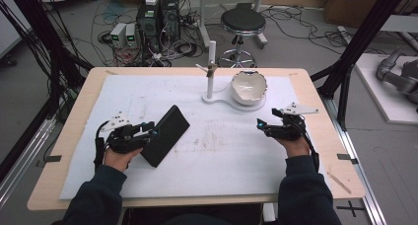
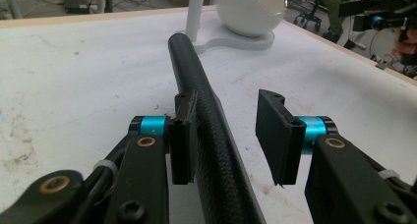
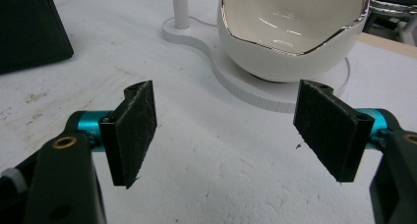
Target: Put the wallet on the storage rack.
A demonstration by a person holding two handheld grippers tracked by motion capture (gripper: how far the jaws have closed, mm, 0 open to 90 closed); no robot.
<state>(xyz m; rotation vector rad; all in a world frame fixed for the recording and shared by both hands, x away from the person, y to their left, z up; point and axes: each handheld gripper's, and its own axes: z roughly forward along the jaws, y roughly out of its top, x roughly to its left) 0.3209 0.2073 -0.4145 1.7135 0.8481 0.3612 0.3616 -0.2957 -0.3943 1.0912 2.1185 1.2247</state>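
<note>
Right gripper (image 3: 223, 130) low over a white, scuffed table cover (image 3: 206, 184), jaws spread wide with bare surface between the two black pads (image 3: 135, 128). Blue fittings behind each pad. Just beyond the jaws, a white bowl (image 3: 290, 32) with a wavy, silver-edged rim and a glossy cream inside, seated on a flat white base (image 3: 246, 89). At the base's far end, a white post (image 3: 179, 5) upright. Upper left, the corner of a black case (image 3: 29, 30), well apart from the bowl.
</note>
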